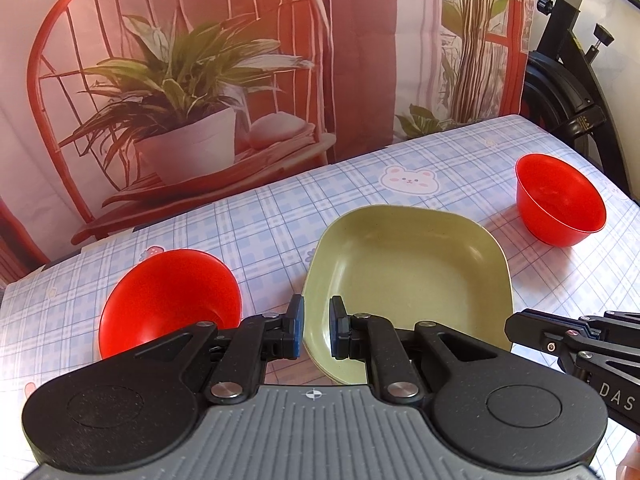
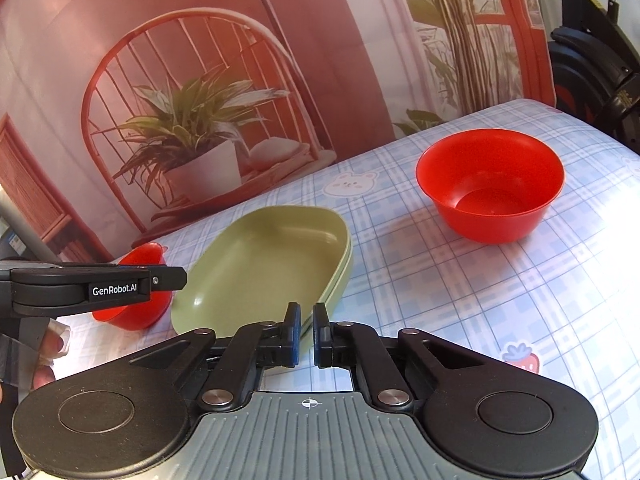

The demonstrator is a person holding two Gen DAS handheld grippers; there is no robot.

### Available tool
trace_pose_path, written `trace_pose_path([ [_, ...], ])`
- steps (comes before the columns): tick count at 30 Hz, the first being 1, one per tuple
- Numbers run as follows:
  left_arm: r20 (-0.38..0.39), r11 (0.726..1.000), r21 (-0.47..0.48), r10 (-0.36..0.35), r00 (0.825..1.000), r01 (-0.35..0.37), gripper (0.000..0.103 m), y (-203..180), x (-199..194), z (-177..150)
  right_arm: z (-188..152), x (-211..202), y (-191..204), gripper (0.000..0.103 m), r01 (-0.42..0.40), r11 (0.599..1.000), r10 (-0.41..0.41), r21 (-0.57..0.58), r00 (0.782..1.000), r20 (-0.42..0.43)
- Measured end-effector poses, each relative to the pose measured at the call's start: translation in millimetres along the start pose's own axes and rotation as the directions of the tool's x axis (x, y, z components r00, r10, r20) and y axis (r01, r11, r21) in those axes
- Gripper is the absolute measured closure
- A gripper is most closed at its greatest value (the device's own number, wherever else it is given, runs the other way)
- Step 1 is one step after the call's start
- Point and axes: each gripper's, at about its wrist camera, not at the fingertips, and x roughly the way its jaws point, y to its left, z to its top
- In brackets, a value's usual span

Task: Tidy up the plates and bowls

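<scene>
Counter [image 1: 400, 160] covered with a pale blue plaid cloth [image 2: 460, 300] printed with bears and strawberries. Resting directly on it: green square plates [image 1: 408, 276], apparently two stacked, near the middle; one red bowl [image 1: 168, 300] to their left, tipped with its opening facing away; another red bowl [image 1: 560, 200] upright, well apart to the right near the far edge. Printed backdrop hanging along the counter's rear edge.
</scene>
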Motion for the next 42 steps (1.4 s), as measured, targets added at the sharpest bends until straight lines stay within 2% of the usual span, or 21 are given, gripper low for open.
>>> trace_pose_path([
  [5,0.037,0.999,-0.025,-0.028,0.999,0.028,0.089,-4.1,-23.1,0.0,1.3,-34.5,-6.9,0.089,-0.002,1.000,0.001,0.015,0.997,0.076],
  [10,0.091,0.995,-0.043,-0.083,0.992,0.087,0.089,-20.3,-54.6,-2.4,-5.6,-87.6,-27.6,0.089,0.070,0.997,-0.074,0.031,0.982,0.173],
  [18,0.143,0.976,-0.017,-0.211,0.967,0.215,0.087,-76.9,-87.3,-9.9,-23.9,-164.3,-87.0,0.089,0.202,0.971,-0.232,0.132,0.929,0.288],
  [21,0.150,0.964,-0.007,-0.262,0.953,0.266,0.076,-105.0,-94.8,-15.1,-33.1,-183.5,-110.7,0.089,0.247,0.955,-0.288,0.166,0.907,0.306],
  [22,0.150,0.960,0.002,-0.278,0.949,0.281,0.072,-114.8,-96.0,-16.6,-35.3,-188.3,-117.6,0.089,0.257,0.950,-0.301,0.176,0.902,0.309],
  [27,0.123,0.939,0.052,-0.344,0.931,0.340,0.071,-163.8,-93.5,-21.3,-46.9,-207.5,-162.6,0.089,0.348,0.909,-0.408,0.230,0.861,0.305],
  [32,0.077,0.931,0.107,-0.359,0.930,0.350,0.071,-196.9,-79.6,-22.9,-59.9,-221.4,-205.1,0.087,0.437,0.848,-0.518,0.300,0.805,0.289],
  [35,0.051,0.921,0.103,-0.382,0.923,0.376,0.068,-209.8,-71.7,-21.2,-66.6,-224.6,-225.4,0.085,0.479,0.812,-0.570,0.335,0.776,0.271],
  [37,0.044,0.915,0.099,-0.397,0.917,0.392,0.062,-220.4,-68.3,-20.9,-70.2,-223.9,-237.7,0.084,0.497,0.793,-0.593,0.353,0.764,0.254],
  [40,0.031,0.900,0.104,-0.429,0.903,0.424,0.061,-238.3,-62.8,-23.6,-76.0,-221.3,-251.0,0.083,0.522,0.769,-0.619,0.369,0.752,0.225],
  [42,0.011,0.891,0.114,-0.444,0.896,0.440,0.061,-252.5,-58.5,-27.6,-80.0,-219.0,-257.4,0.083,0.528,0.761,-0.625,0.376,0.753,0.207],
])
